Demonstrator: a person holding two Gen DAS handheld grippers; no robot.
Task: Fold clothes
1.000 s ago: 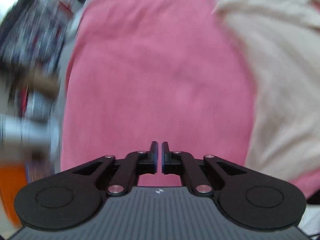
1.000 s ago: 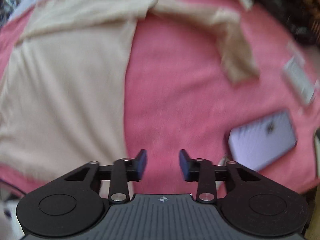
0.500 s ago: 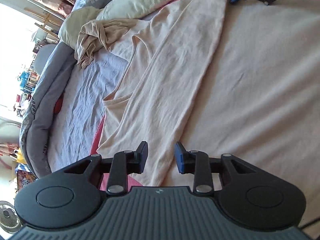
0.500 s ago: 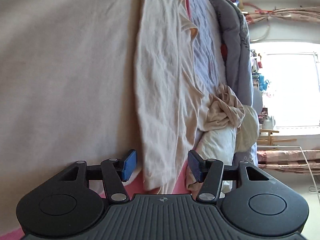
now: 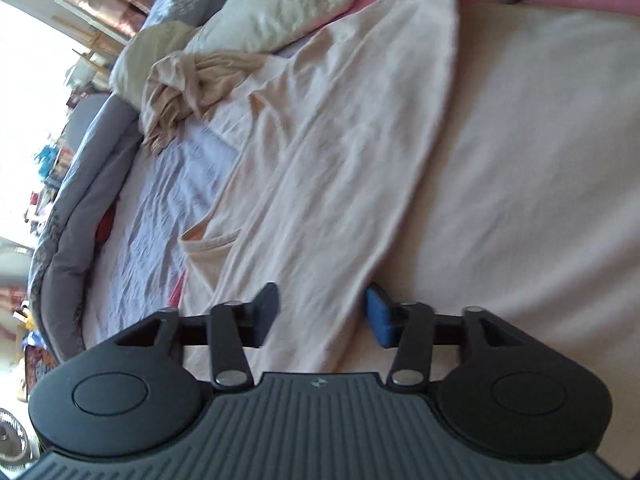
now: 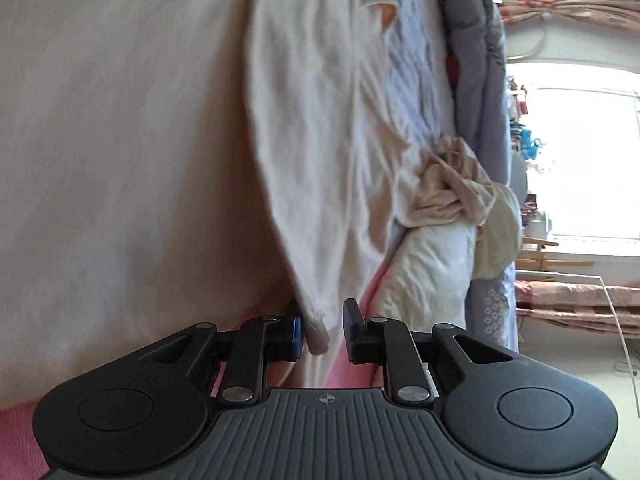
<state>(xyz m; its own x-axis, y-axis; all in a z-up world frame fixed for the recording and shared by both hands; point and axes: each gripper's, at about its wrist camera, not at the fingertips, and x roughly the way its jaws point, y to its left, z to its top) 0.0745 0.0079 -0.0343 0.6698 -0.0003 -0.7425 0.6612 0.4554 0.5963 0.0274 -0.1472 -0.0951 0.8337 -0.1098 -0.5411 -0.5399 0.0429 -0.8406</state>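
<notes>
Cream garment (image 5: 400, 152) lies spread flat, one edge folded over, creased.

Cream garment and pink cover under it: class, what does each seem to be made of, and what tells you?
Cream garment: probably thin cotton-like knit, matt; it lies in fine soft creases. Pink cover: apparently fleece or terry, matt and slightly fuzzy; blur leaves this uncertain.

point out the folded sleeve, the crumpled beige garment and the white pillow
folded sleeve (image 5: 352, 168), left wrist view, middle of the strip
crumpled beige garment (image 5: 188, 88), left wrist view, bunched centre
white pillow (image 6: 428, 268), right wrist view, its face
</notes>
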